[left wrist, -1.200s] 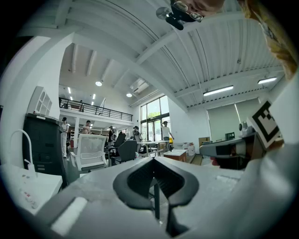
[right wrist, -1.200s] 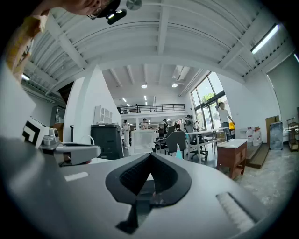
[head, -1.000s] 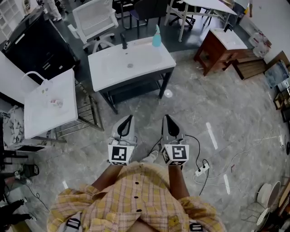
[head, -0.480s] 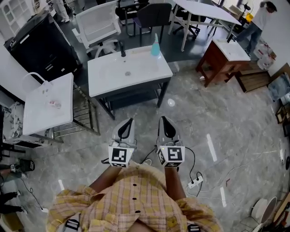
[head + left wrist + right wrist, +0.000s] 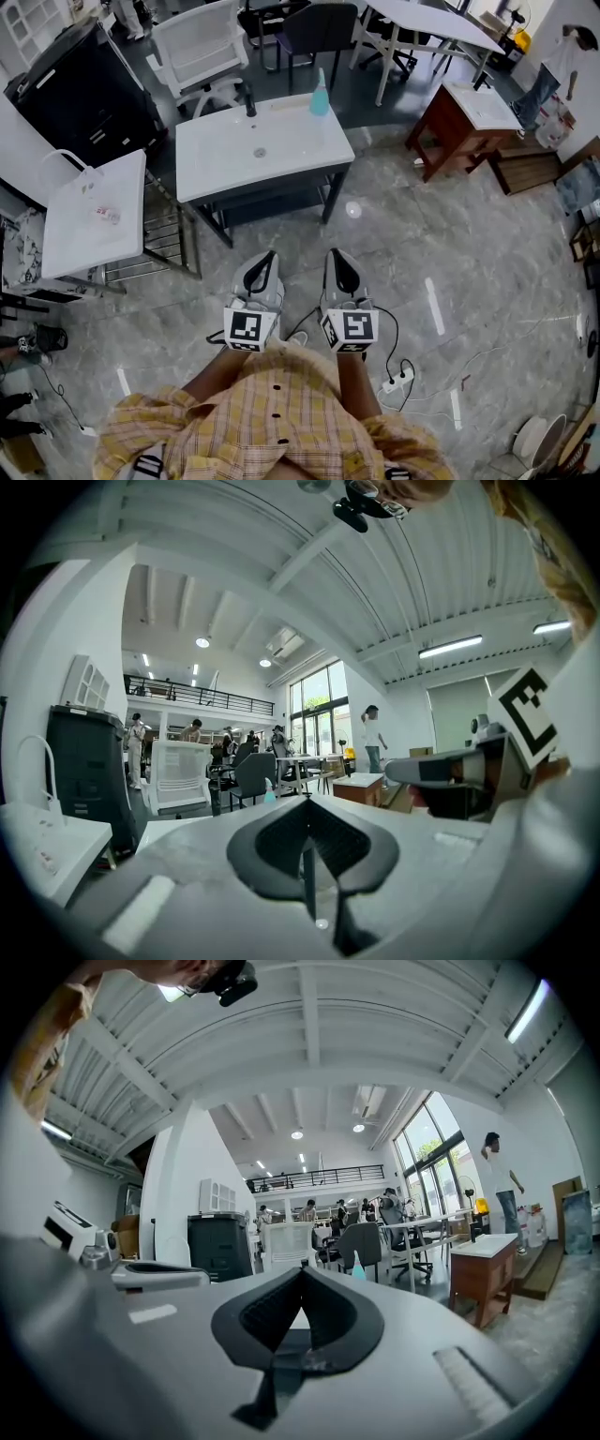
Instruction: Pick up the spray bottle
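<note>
1. Now the sink (image 5: 220, 155) lies nearer in the head view than a second ago. The person has walked toward it, so this is still the approach and no reach has begun.
2. The bottle (image 5: 319, 97) stands upright on the sink's far right corner, untouched and well apart from both tools.
3. The left gripper (image 5: 268, 255) and right gripper (image 5: 336, 255) are held level and side by side, short of the sink's front edge and pointing at it.
4. Both have their jaws pressed together with nothing between them, so they must part before any grab.
</note>
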Demonstrator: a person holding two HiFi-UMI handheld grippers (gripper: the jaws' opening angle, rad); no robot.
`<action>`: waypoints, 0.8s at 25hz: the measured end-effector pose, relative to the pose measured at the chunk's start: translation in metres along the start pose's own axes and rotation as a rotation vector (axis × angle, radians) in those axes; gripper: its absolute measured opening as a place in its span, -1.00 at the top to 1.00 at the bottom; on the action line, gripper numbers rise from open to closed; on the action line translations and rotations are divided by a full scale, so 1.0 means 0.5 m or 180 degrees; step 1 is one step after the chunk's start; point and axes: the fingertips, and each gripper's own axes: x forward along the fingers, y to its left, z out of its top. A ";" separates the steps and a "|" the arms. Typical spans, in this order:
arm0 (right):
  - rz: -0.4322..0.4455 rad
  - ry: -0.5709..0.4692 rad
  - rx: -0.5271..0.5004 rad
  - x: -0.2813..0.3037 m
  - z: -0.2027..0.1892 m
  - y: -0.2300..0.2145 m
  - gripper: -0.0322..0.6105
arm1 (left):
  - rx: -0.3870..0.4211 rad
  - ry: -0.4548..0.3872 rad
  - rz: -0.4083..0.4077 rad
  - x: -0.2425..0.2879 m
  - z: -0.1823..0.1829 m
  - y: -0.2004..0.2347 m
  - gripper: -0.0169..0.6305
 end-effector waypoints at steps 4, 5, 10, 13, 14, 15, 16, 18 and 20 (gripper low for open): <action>0.0000 0.0004 -0.0005 0.033 0.003 -0.019 0.91 | -0.0023 -0.0025 -0.0029 0.035 0.002 0.007 0.95; 0.0011 0.0011 -0.0012 0.044 0.002 -0.022 0.91 | -0.0033 -0.0028 -0.0024 0.045 0.001 0.012 0.95; 0.0048 0.0038 -0.0031 0.103 -0.003 -0.040 0.91 | -0.0077 -0.0028 0.0019 0.098 -0.006 0.042 0.95; 0.0069 0.0063 -0.0040 0.152 -0.008 -0.055 0.90 | -0.0091 -0.0015 0.0034 0.141 -0.013 0.067 0.95; 0.0078 0.0069 -0.0046 0.171 -0.009 -0.061 0.90 | -0.0098 -0.0015 0.0043 0.158 -0.014 0.077 0.95; 0.0084 0.0072 -0.0052 0.191 -0.007 -0.067 0.90 | -0.0103 -0.0019 0.0048 0.177 -0.012 0.088 0.95; 0.0087 0.0071 -0.0059 0.213 -0.004 -0.074 0.90 | -0.0104 -0.0028 0.0049 0.197 -0.009 0.099 0.95; 0.0083 0.0059 -0.0073 0.258 0.004 -0.087 0.90 | -0.0103 -0.0053 0.0041 0.237 -0.001 0.124 0.95; 0.0067 0.0047 -0.0087 0.305 0.014 -0.096 0.90 | -0.0111 -0.0063 0.0032 0.277 0.006 0.154 0.95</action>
